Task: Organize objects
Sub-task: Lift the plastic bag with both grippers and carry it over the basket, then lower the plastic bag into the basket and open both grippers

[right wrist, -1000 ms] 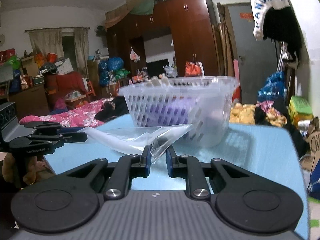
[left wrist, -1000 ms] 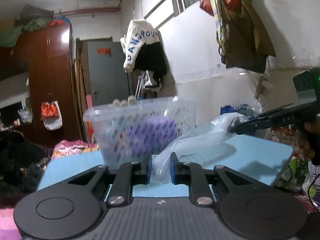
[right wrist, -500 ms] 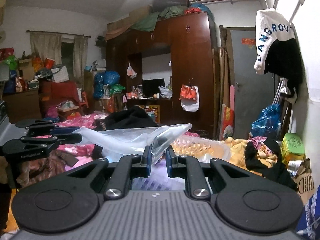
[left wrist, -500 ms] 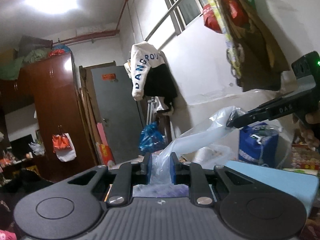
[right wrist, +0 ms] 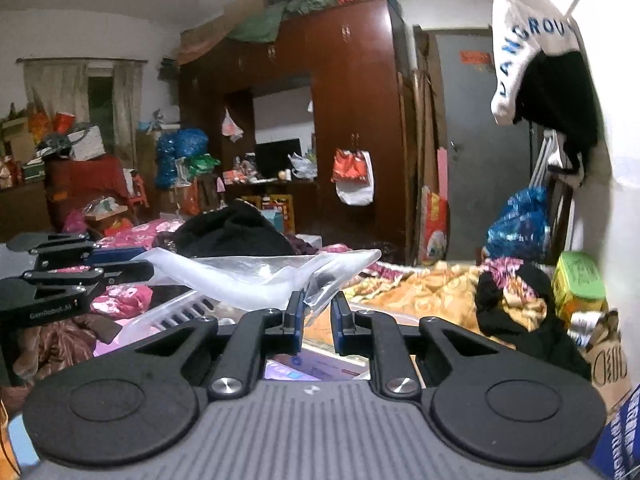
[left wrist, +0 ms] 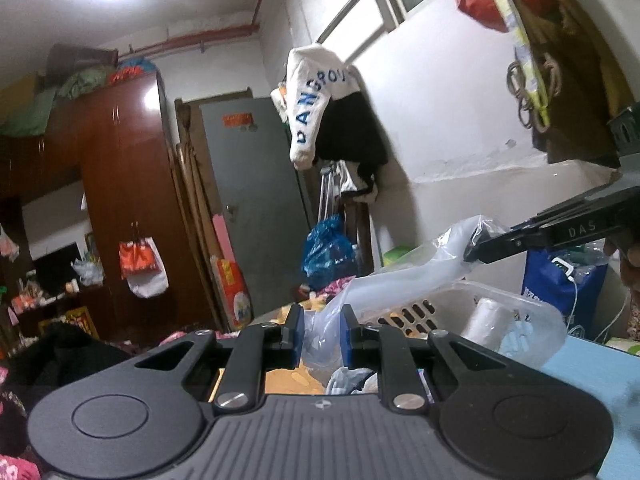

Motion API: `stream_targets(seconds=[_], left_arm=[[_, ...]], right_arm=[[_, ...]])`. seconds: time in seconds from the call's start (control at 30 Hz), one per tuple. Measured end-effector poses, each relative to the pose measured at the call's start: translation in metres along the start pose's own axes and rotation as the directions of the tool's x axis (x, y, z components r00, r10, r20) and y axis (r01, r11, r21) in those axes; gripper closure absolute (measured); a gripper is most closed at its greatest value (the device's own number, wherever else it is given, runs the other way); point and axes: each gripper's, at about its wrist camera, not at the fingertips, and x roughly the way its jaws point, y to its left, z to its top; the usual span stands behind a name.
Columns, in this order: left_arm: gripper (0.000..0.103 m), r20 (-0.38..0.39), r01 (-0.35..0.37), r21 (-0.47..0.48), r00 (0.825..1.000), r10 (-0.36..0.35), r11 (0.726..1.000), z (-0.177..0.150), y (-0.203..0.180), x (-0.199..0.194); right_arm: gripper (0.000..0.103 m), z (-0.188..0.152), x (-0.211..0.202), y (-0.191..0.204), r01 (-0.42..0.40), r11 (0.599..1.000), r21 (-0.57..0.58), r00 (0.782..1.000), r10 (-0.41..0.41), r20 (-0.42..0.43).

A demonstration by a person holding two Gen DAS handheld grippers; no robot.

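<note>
A clear plastic bag [left wrist: 404,280] hangs stretched between both grippers, above a translucent slotted basket [left wrist: 452,300]. My left gripper [left wrist: 322,336] is shut on one end of the bag. My right gripper [right wrist: 317,318] is shut on the other end of the bag [right wrist: 256,276]. The right gripper also shows at the right of the left wrist view [left wrist: 476,252], and the left gripper at the left of the right wrist view [right wrist: 136,264]. The basket [right wrist: 176,312] holds a white roll [left wrist: 486,316] and other items I cannot make out.
The light blue table [left wrist: 592,364] lies under the basket at lower right. A wardrobe [right wrist: 352,128], a grey door [left wrist: 256,200], hanging clothes [left wrist: 332,120] and a cluttered bed [right wrist: 420,292] stand behind.
Both grippers have lifted the bag up off the table and above the basket. The basket now sits below the bag instead of behind it.
</note>
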Motion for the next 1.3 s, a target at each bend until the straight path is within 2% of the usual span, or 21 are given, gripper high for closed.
stream_targets(seconds=[0.13,0.2,0.23,0.27,0.3,0.33,0.37,0.43,0.47,0.53,0.63,0.7,0.77,0.9,0.97,1.07,1.2,1.3], left_arm=[[0.081,-0.024,-0.011,0.008,1.0,0.011,1.0,-0.005,-0.002,0.012],[0.079,-0.027,-0.009,0.014,1.0,0.01,1.0,-0.009,-0.002,0.015],[0.075,-0.027,-0.012,0.013,1.0,0.013,1.0,-0.012,-0.002,0.015],[0.066,-0.019,-0.033,0.022,0.999,0.033,0.999,-0.015,-0.002,0.016],[0.062,-0.01,-0.059,0.033,0.998,0.059,0.998,-0.017,-0.002,0.016],[0.05,-0.009,-0.087,0.041,0.996,0.088,0.995,-0.018,-0.003,0.016],[0.036,-0.012,-0.117,0.045,0.993,0.118,0.992,-0.019,-0.002,0.017],[0.025,-0.002,-0.149,0.02,0.989,0.149,0.989,-0.02,0.0,0.015],[0.025,-0.003,-0.144,-0.001,0.99,0.144,0.99,-0.02,0.001,0.012],[0.024,-0.002,-0.127,-0.012,0.992,0.127,0.992,-0.018,-0.001,0.005],[0.016,0.012,-0.157,-0.014,0.988,0.157,0.988,-0.014,-0.005,-0.003],[0.013,0.019,-0.141,-0.04,0.99,0.141,0.989,-0.012,-0.006,-0.009],[0.001,0.02,-0.101,-0.066,0.995,0.103,0.993,-0.01,-0.006,-0.012],[0.0,-0.015,-0.001,-0.177,1.0,-0.002,0.984,-0.01,0.001,-0.008],[0.0,0.0,0.028,-0.221,1.0,-0.028,0.975,-0.013,0.004,-0.013],[0.0,0.016,0.021,-0.238,1.0,-0.018,0.971,-0.015,0.002,-0.021],[0.0,0.028,0.005,-0.2,1.0,0.0,0.98,-0.013,-0.005,-0.034],[0.0,-0.004,-0.023,-0.164,1.0,0.023,0.986,-0.01,-0.014,-0.043]], right_arm=[[0.087,-0.006,0.004,-0.002,0.011,1.0,0.01,1.0,-0.011,-0.023],[0.086,-0.006,0.006,-0.004,0.015,1.0,0.009,0.999,-0.015,-0.035],[0.082,-0.007,0.006,-0.005,0.017,1.0,0.009,0.999,-0.017,-0.037],[0.076,-0.007,0.005,-0.006,0.028,1.0,0.013,0.999,-0.028,-0.035],[0.056,-0.006,0.005,-0.008,0.048,0.999,0.016,0.998,-0.048,-0.033],[0.036,-0.006,0.003,-0.01,0.065,0.998,0.018,0.998,-0.065,-0.027],[0.03,-0.006,0.0,-0.009,0.078,0.997,0.018,0.997,-0.078,-0.013],[0.006,-0.006,-0.009,-0.008,0.099,0.995,0.026,0.995,-0.099,0.023],[0.0,-0.006,-0.013,-0.007,0.11,0.993,0.031,0.993,-0.111,0.042],[0.0,-0.005,-0.018,-0.005,0.117,0.993,0.033,0.992,-0.119,0.052],[0.0,-0.005,-0.021,0.001,0.11,0.994,0.025,0.994,-0.111,0.026],[0.0,-0.005,-0.022,0.005,0.102,0.995,0.01,0.994,-0.102,0.025],[0.0,-0.006,-0.024,0.008,0.086,0.996,0.008,0.996,-0.086,0.027],[0.0,-0.005,-0.019,0.006,0.094,0.995,0.025,0.996,-0.094,0.005],[0.0,-0.005,-0.019,0.007,0.088,0.996,0.029,0.996,-0.088,-0.01],[0.0,-0.006,-0.021,0.01,0.115,0.993,0.029,0.993,-0.114,-0.023],[0.0,-0.01,-0.034,0.021,0.136,0.99,0.019,0.991,-0.136,-0.011],[0.0,-0.009,-0.043,0.033,0.179,0.984,0.005,0.984,-0.179,-0.011]])
